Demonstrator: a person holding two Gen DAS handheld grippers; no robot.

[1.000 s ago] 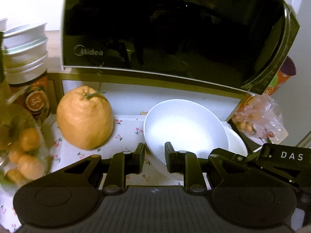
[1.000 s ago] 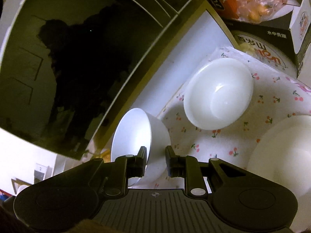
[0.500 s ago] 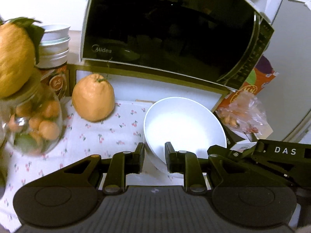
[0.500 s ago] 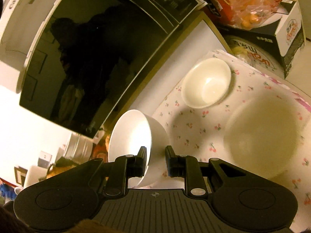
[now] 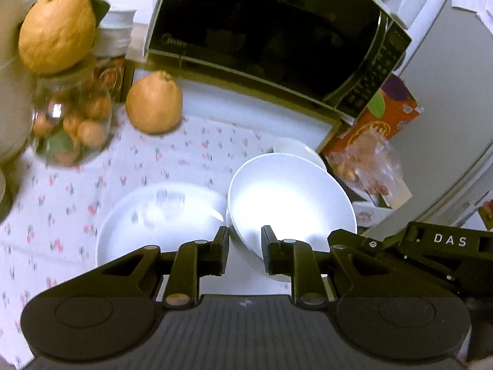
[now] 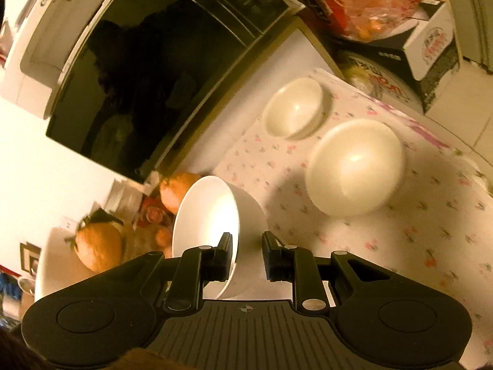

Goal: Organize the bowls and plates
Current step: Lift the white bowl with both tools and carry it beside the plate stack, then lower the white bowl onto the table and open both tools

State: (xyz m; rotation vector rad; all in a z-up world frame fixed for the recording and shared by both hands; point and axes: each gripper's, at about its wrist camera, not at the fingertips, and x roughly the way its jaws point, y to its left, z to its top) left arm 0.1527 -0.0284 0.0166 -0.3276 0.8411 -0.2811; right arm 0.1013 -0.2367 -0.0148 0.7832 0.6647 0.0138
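The left tongs [image 5: 245, 251] are drawn narrow and clamp the near rim of a white bowl [image 5: 291, 197], one finger inside the bowl and the other outside its wall, so that the bowl hangs tilted above the desk [image 5: 172, 157] with its floral cloth. In this left wrist view a white plate [image 5: 154, 222] lies flat on the cloth just left of the carried bowl, and the rim of a smaller white bowl [image 5: 295, 147] peeks out behind it. Farther back a large orange citrus fruit [image 5: 154, 103] sits on the cloth in front of a black microwave [image 5: 277, 30], and a glass jar [image 5: 72, 123] of small oranges stands at the left with another big citrus fruit [image 5: 57, 32] on top. An orange box [image 5: 383, 114] and a crinkled plastic bag [image 5: 366, 163] sit at the right, and part of the other tool, marked DAS, shows at the lower right. In the right wrist view the right tongs [image 6: 246, 252] are likewise narrow and pinch the rim of the same bowl [image 6: 209, 215], one finger inside and one outside, holding it tipped on edge above the cloth. Beyond, well apart from it, the small bowl [image 6: 294, 109] sits upright near the microwave [image 6: 160, 67], and the plate [image 6: 354, 166] lies just beside that bowl on the cloth.
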